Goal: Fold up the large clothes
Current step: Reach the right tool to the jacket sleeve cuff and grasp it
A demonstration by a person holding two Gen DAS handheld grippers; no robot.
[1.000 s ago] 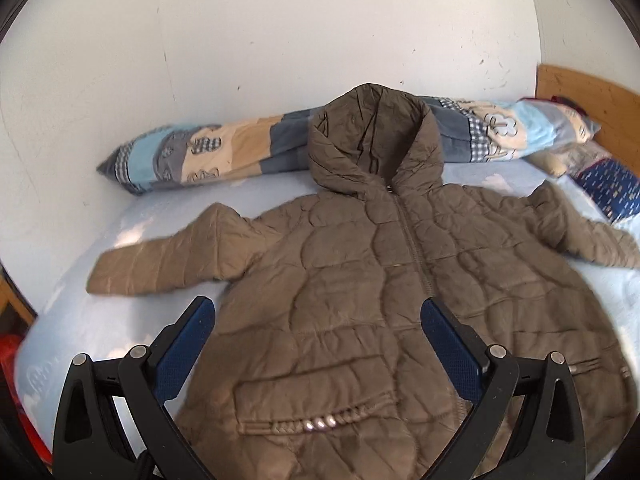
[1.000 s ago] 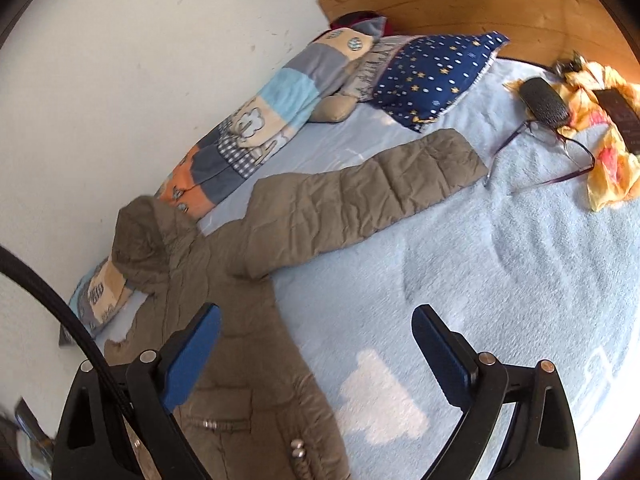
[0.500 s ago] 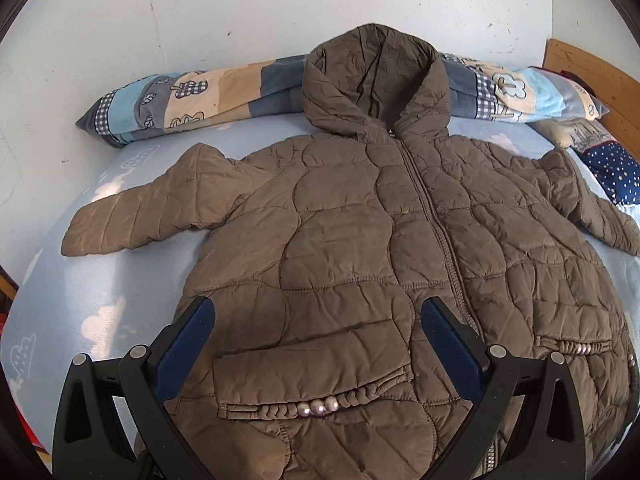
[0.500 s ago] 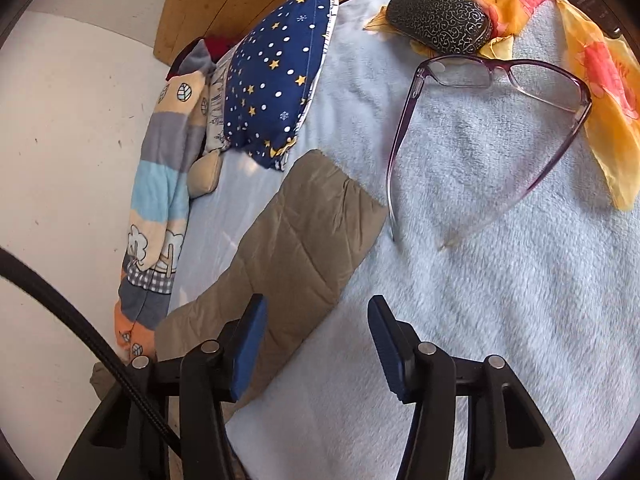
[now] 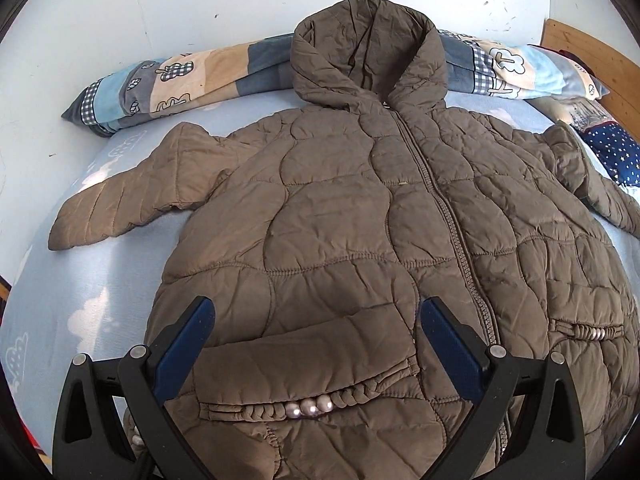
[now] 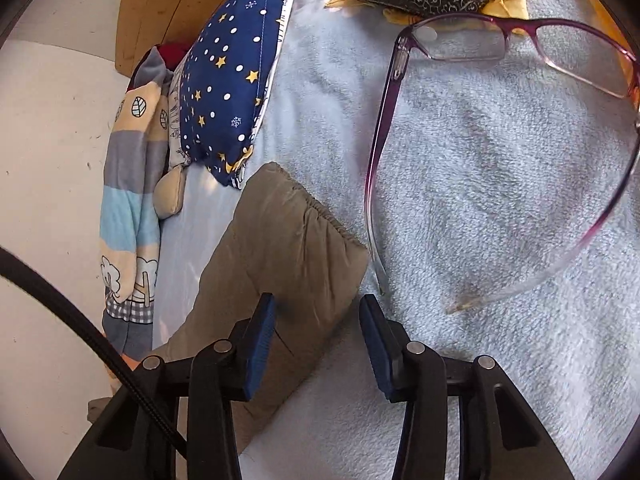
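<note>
**Quilted jacket laid flat on bed; right sleeve cuff under approach**

The setting is a bed with a pale blue fleece blanket [image 6: 500, 208] against a white wall, a long patchwork bolster [image 5: 168, 84] along the far side. We find the brown quilted jacket [image 5: 360, 208] spread face up, zipped, its hood propped on the bolster and both sleeves out to the sides.

The left gripper [image 5: 316, 344] hangs over the near left pocket with its tongs spread wide, nothing between them. The right gripper [image 6: 316, 320] sits at the right sleeve cuff [image 6: 296, 240]; its tongs have just been closing and stand half spread, straddling the sleeve's near edge, the pads not visibly pressing on the fabric.

We judge the jacket soft, puffy and fairly light, its shell likely slick, so a shallow pinch may slip. The gathered cuff offers a firm hold; a deep bite across it is advised.

A pair of glasses [image 6: 500, 128] lies just right of the cuff, one temple tip nearly touching it. We judge these fragile and at risk from a sideways drag.
</note>
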